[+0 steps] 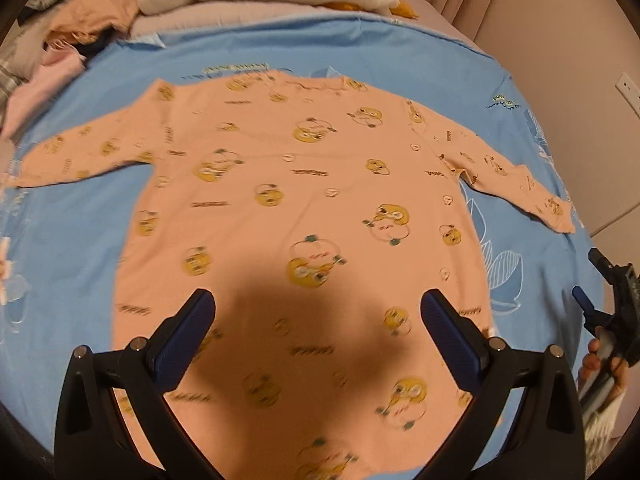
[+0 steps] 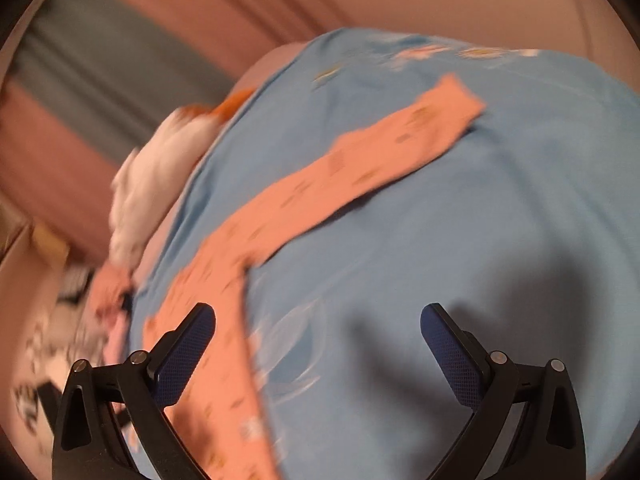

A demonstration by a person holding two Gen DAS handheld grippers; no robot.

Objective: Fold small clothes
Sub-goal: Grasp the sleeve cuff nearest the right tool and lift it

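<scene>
Both sleeves spread on peach shirt (image 1: 304, 208), bare blue sheet (image 1: 80, 248) around, left gripper (image 1: 318, 332) and right gripper (image 2: 318, 336) open wide

Warm dim light, motion blur, fisheye warping

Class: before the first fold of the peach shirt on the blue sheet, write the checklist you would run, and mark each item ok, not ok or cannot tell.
1. Peach shirt lies flat, front spread: ok.
2. Both sleeves stretched out sideways, left sleeve and right sleeve: ok.
3. Left hand-held gripper open, holding nothing: ok.
4. Right hand-held gripper open, holding nothing: ok.
5. Blue sheet smooth around the shirt: ok.
6. Hem edge straight: cannot tell, the grippers hide it.
</scene>
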